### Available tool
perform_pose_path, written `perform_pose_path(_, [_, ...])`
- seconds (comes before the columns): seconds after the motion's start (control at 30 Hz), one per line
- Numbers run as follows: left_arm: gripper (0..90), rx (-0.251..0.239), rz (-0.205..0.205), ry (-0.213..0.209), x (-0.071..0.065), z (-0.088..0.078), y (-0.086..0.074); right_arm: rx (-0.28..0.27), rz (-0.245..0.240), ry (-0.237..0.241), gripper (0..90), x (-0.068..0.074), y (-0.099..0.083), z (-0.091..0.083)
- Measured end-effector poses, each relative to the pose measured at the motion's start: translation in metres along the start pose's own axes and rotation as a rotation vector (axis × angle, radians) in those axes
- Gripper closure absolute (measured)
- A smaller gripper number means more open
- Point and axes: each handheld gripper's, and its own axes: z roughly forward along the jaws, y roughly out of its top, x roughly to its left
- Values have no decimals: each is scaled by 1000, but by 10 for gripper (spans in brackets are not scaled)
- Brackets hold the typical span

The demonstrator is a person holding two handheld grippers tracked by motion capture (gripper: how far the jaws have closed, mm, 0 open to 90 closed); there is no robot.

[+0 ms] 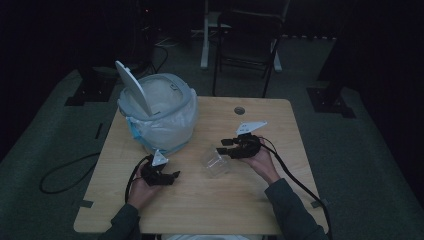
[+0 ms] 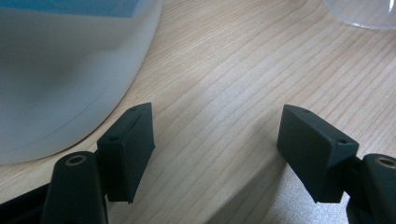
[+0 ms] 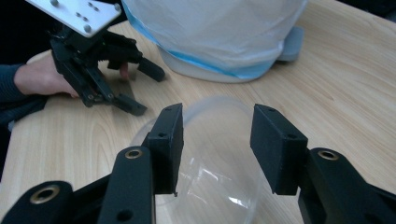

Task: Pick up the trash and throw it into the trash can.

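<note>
Centrally on the light wooden tabletop (image 1: 240, 200) a clear, empty plastic cup (image 1: 216, 161) lies on its side, just in front of the round white bin (image 1: 159, 112) lined with a translucent bag; the bin's white lid (image 1: 132, 87) stands raised. No writing is legible. The right hand-held gripper (image 1: 226, 146) has its jaws wide apart on either side of the cup's end, gripping nothing. The left hand-held gripper (image 1: 172, 175), also wide open and empty, rests left of the cup.

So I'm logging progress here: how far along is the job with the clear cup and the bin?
Done: the bin is lined with a bag and its lid stands open. In hand: the right gripper is open around the clear plastic cup lying on the table, not yet closed. The left gripper is open, holding nothing. Left, presumably: grasp the cup and bin it.
</note>
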Motion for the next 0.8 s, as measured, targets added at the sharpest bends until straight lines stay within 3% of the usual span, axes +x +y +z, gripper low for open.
perform_pose_path(0.17, [283,0,0,0,0,0,0,-40,12,22,515,10,4,-2])
perform_pose_path(0.27, [283,-1,0,-1,0,0,0,-26,3,27,492,21,7,-2])
perform_pose_path(0.43, [283,0,-1,-2,0,0,0,25,-55,-100,482,35,2,0])
perform_pose_path(0.63, [283,-1,-2,-2,0,0,0,55,-109,-188,483,37,2,-2])
perform_pose_path(0.8, [283,-1,-1,-2,0,0,0,70,-133,-218,484,39,2,-3])
